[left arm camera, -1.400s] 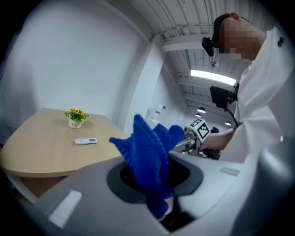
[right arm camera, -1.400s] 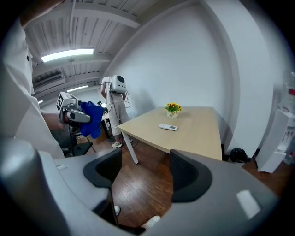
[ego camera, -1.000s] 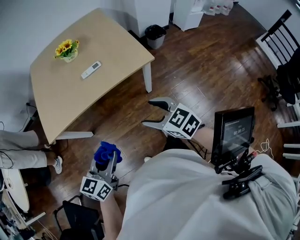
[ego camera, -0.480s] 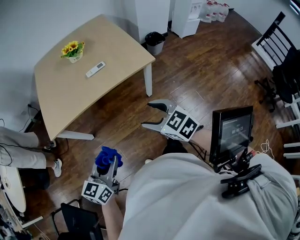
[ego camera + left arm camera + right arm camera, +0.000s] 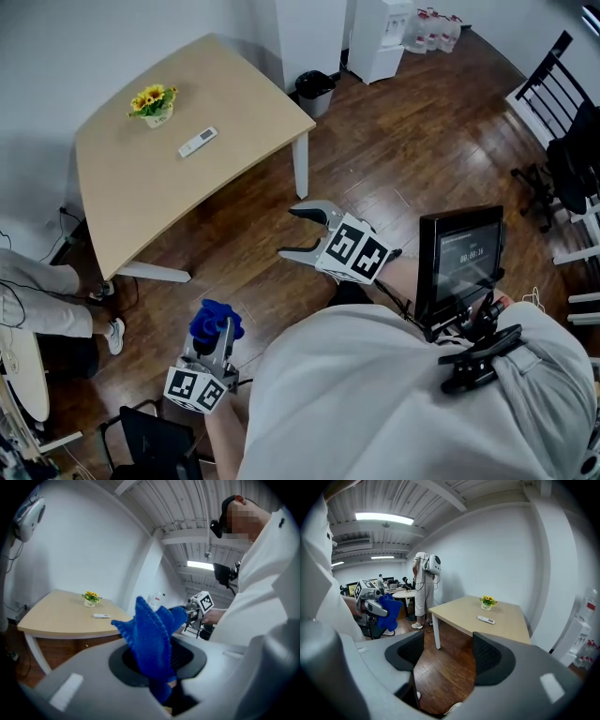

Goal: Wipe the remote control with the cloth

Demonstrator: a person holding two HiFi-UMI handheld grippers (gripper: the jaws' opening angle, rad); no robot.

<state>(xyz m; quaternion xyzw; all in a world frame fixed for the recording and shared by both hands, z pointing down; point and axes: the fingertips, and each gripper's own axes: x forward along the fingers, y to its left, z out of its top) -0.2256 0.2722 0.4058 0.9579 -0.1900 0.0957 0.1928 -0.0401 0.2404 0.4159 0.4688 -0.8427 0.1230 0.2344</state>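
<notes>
Remote lies on table | your left gripper fingers pinch cloth | your right gripper fingers wide, empty

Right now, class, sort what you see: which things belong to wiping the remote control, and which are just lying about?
For the job:
- remote control, on the table
- blue cloth, gripped in the left claw
- right claw, open and empty

Lying about:
- flower pot
- bin
- black chair
</notes>
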